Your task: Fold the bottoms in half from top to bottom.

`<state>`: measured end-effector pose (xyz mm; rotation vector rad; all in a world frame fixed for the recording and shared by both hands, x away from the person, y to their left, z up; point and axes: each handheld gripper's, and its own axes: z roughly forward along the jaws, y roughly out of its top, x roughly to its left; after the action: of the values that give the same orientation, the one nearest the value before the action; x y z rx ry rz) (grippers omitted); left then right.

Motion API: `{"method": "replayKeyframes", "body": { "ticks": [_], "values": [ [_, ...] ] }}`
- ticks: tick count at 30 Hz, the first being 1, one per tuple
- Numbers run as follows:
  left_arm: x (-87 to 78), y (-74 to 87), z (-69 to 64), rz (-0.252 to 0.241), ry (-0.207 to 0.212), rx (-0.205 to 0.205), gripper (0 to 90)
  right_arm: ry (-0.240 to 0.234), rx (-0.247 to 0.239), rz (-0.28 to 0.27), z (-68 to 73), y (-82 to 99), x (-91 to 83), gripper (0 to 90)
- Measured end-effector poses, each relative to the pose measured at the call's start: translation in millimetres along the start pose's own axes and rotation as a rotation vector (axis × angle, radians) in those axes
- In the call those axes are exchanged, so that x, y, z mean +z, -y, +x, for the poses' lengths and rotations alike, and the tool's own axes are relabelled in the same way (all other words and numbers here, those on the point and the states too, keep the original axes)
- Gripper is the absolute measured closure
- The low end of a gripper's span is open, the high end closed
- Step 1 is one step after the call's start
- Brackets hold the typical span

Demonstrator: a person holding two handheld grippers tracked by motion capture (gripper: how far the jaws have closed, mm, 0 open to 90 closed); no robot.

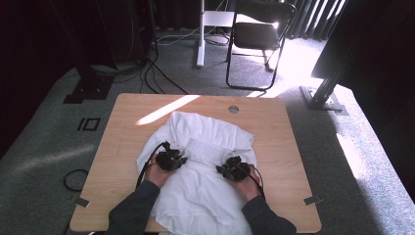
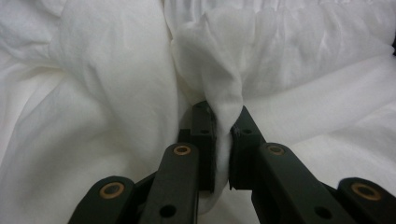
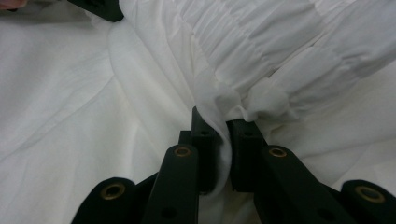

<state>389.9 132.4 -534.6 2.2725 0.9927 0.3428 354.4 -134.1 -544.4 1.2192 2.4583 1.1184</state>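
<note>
A white garment (image 1: 195, 161) lies spread at the centre of the bench (image 1: 122, 127). The left hand-held gripper (image 2: 223, 140) pinches a fold of it; the right hand-held gripper (image 3: 223, 140) clamps the gathered band at lower right of centre.

Recording lab: black curtains (image 1: 44, 39), floor cables (image 1: 151, 73), rig stands (image 1: 325, 93).

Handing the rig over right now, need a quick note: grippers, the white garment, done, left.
Left gripper: shut on a pinched fold of the white garment.
Right gripper: shut on a fold beside the gathered band.
Garment lies crumpled in the middle of the wooden table, both hands low on it, near its centre.
Done: both folds gripped.
Left: probably lift, spread or fold it; it is not yet flat or folded.
</note>
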Motion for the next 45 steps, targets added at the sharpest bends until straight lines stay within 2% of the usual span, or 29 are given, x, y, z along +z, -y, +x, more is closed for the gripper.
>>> {"method": "replayKeyframes", "body": {
  "ticks": [4, 5, 6, 8, 10, 11, 12, 15, 17, 19, 20, 23, 24, 26, 27, 28, 29, 30, 31, 32, 33, 35, 36, 37, 39, 40, 41, 44, 45],
  "values": [
    [11.2, -15.3, 9.1, 0.004, -0.025, 0.004, 84.1, 0.047, -0.017, 0.002, -15.4, -15.2, 10.3, 81.7],
    [11.2, -15.3, 9.1, 0.004, -0.025, 0.004, 84.1, 0.047, -0.017, 0.002, -15.4, -15.2, 10.3, 81.7],
    [16.9, -21.3, 11.7, -0.007, -0.038, -0.001, 84.2, 0.074, -0.012, -0.001, -27.1, -23.8, 15.9, 81.2],
    [22.2, -26.7, 15.4, -0.017, -0.044, -0.015, 84.3, 0.084, 0.030, -0.017, -42.5, -32.6, 22.8, 80.7],
    [26.5, -30.9, 18.9, -0.026, -0.053, -0.025, 84.3, 0.074, 0.077, -0.031, -53.2, -37.8, 27.7, 80.8],
    [26.5, -30.9, 18.9, -0.026, -0.053, -0.025, 84.3, 0.074, 0.077, -0.031, -53.2, -37.8, 27.7, 80.8],
    [30.7, -35.6, 24.0, -0.031, -0.059, -0.043, 84.3, 0.070, 0.108, -0.036, -60.9, -43.2, 31.8, 80.9],
    [33.9, -39.7, 25.4, -0.029, -0.081, -0.035, 84.4, 0.082, 0.107, -0.029, -63.7, -48.9, 35.1, 81.1],
    [37.9, -47.3, 25.5, -0.009, -0.116, -0.016, 84.3, 0.088, 0.114, -0.021, -65.5, -53.4, 37.3, 82.0],
    [40.6, -52.3, 25.7, -0.002, -0.131, -0.016, 84.5, 0.091, 0.125, -0.014, -68.1, -57.5, 38.7, 82.8],
    [41.6, -57.3, 28.2, 0.004, -0.131, -0.033, 84.7, 0.100, 0.137, -0.005, -70.3, -63.2, 39.0, 83.9],
    [38.0, -60.7, 29.8, -0.008, -0.132, -0.042, 85.2, 0.101, 0.131, -0.006, -69.9, -68.0, 35.8, 84.7],
    [23.4, -64.2, 30.4, -0.064, -0.108, -0.058, 85.5, 0.106, 0.115, -0.020, -69.0, -74.3, 25.3, 84.9],
    [4.4, -69.1, 30.3, -0.144, -0.080, -0.093, 86.2, 0.091, 0.125, -0.068, -68.6, -81.6, 8.1, 85.1],
    [4.4, -69.1, 30.3, -0.144, -0.080, -0.093, 86.4, 0.091, 0.125, -0.068, -68.6, -81.6, 8.1, 85.1],
    [-24.0, -77.8, 25.4, -0.232, -0.067, -0.090, 86.5, 0.083, 0.097, -0.134, -64.7, -91.9, -14.3, 85.5],
    [-24.0, -77.8, 25.4, -0.232, -0.067, -0.090, 86.5, 0.083, 0.097, -0.134, -64.7, -91.9, -14.3, 85.5],
    [-50.7, -84.9, 17.7, -0.305, -0.055, -0.071, 86.5, 0.094, 0.056, -0.192, -56.8, -100.7, -36.7, 85.6],
    [-50.7, -84.9, 17.7, -0.305, -0.055, -0.071, 86.5, 0.101, 0.040, -0.217, -53.4, -103.6, -45.9, 85.6],
    [-75.7, -88.9, 9.4, -0.370, -0.040, -0.041, 86.5, 0.105, 0.017, -0.261, -47.7, -107.7, -61.4, 85.6],
    [-75.7, -88.9, 9.4, -0.370, -0.040, -0.041, 86.4, 0.105, 0.017, -0.261, -47.7, -107.7, -61.4, 85.6],
    [-100.6, -86.4, -2.1, -0.419, -0.018, -0.012, 86.4, 0.107, -0.015, -0.323, -37.9, -111.8, -85.6, 85.6],
    [-100.6, -86.4, -2.1, -0.419, -0.018, -0.012, 86.2, 0.107, -0.015, -0.323, -37.9, -111.8, -85.6, 85.6],
    [-106.3, -77.4, -9.2, -0.414, -0.004, 0.008, 86.1, 0.112, -0.083, -0.334, -22.6, -107.8, -106.4, 85.5],
    [-105.9, -71.1, -12.1, -0.406, 0.006, 0.019, 85.6, 0.114, -0.097, -0.326, -19.3, -104.1, -107.6, 85.4],
    [-100.5, -56.0, -17.1, -0.374, 0.029, 0.023, 85.6, 0.118, -0.116, -0.312, -15.4, -97.4, -107.4, 85.4],
    [-96.9, -49.7, -18.9, -0.358, 0.038, 0.021, 85.3, 0.104, -0.120, -0.280, -9.9, -79.4, -101.4, 85.3],
    [-75.5, -24.3, -25.7, -0.272, 0.068, 0.012, 84.5, 0.089, -0.112, -0.207, -5.8, -48.2, -82.1, 85.0],
    [-75.5, -24.3, -25.7, -0.272, 0.068, 0.012, 84.3, 0.089, -0.112, -0.207, -5.8, -48.2, -82.1, 85.0]
  ]
}}
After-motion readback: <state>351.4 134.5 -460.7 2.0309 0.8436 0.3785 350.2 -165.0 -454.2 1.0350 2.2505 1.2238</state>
